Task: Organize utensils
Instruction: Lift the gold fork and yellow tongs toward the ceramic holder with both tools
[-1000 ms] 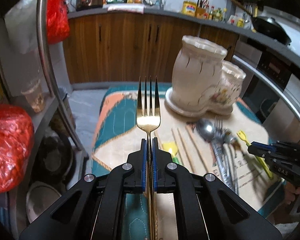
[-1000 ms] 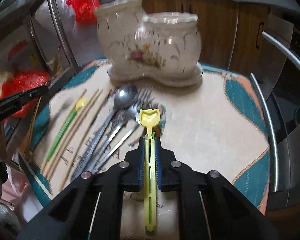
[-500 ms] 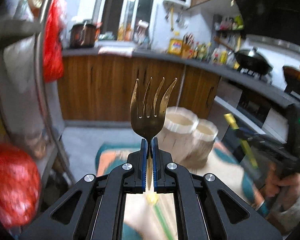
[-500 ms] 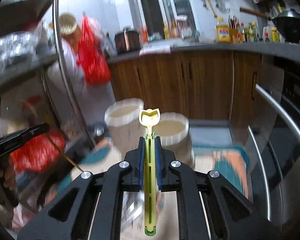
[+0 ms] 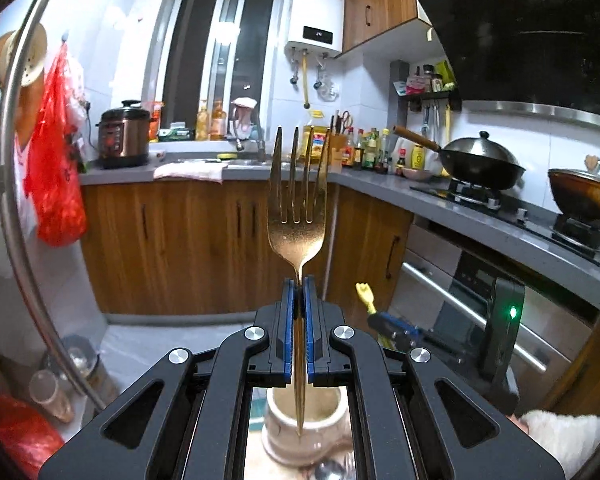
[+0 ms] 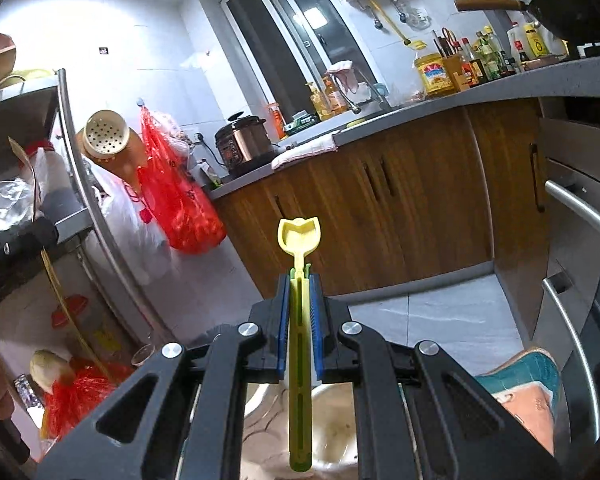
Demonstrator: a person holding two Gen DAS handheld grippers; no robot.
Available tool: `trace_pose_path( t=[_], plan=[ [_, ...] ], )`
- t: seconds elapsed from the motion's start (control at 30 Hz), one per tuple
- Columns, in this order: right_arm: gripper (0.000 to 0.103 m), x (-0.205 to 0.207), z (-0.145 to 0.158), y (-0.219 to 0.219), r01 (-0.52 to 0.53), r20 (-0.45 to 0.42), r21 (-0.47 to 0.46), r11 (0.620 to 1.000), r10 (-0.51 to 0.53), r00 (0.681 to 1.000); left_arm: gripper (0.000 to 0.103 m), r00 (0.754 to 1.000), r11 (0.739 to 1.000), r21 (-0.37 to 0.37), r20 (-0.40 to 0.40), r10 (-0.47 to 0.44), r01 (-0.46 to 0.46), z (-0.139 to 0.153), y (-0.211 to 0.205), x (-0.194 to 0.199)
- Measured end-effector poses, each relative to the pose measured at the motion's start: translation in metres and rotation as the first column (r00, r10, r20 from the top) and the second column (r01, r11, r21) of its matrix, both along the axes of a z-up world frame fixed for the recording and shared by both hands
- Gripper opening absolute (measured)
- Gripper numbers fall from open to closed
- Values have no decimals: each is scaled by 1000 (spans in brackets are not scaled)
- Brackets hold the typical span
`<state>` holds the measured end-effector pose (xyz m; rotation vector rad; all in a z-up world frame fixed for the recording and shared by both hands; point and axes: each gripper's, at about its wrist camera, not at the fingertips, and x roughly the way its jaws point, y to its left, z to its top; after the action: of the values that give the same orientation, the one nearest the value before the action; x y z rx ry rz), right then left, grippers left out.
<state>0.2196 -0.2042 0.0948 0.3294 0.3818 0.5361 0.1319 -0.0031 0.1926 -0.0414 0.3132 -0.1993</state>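
At the far left of the left wrist view a red plastic bag [image 5: 56, 168] hangs by a curved steel rail, its contents hidden; below it a clear plastic cup [image 5: 51, 396] stands on a low shelf and looks empty. Further along, on the grey counter [image 5: 256, 172], sits a closed brown pressure cooker [image 5: 124, 140]. In the middle, the left gripper [image 5: 299, 292] is pressed tight on the neck of a gold fork [image 5: 298, 200] — tines up in front of the cabinets, handle running back down between the blue pads. The handle's tip hangs over the open mouth of a cream ceramic holder [image 5: 300, 436] seen beneath the gripper; what shows of its inside looks bare. A silver spoon bowl [image 5: 328, 472] lies just in front of the holder. To the right, a lidded black wok [image 5: 480, 160] and a brown lidded pan [image 5: 584, 196] sit on the stove.

In the right wrist view the right gripper [image 6: 300, 284] pinches a yellow-green plastic utensil [image 6: 299, 320] — its small scoop-like head up, its slotted handle hanging between the pads. Below it lies the mouth of the cream holder [image 6: 332, 428]; I cannot make out anything inside. A corner of teal and orange cloth [image 6: 520, 380] shows at the right.
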Motion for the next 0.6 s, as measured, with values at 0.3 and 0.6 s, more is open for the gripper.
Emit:
trace_pose_path(
  t=[0.3,0.6],
  plan=[
    [10,15,-44,12,55,21,-89,995,-53,998,6,995,1000,11,-96,2,-1,-47,-11,43],
    [10,-2,-57,1,-12,-15,-111,994,10,1000,6,977,999,47,-212,-14,25,-88,-10,57]
  ],
)
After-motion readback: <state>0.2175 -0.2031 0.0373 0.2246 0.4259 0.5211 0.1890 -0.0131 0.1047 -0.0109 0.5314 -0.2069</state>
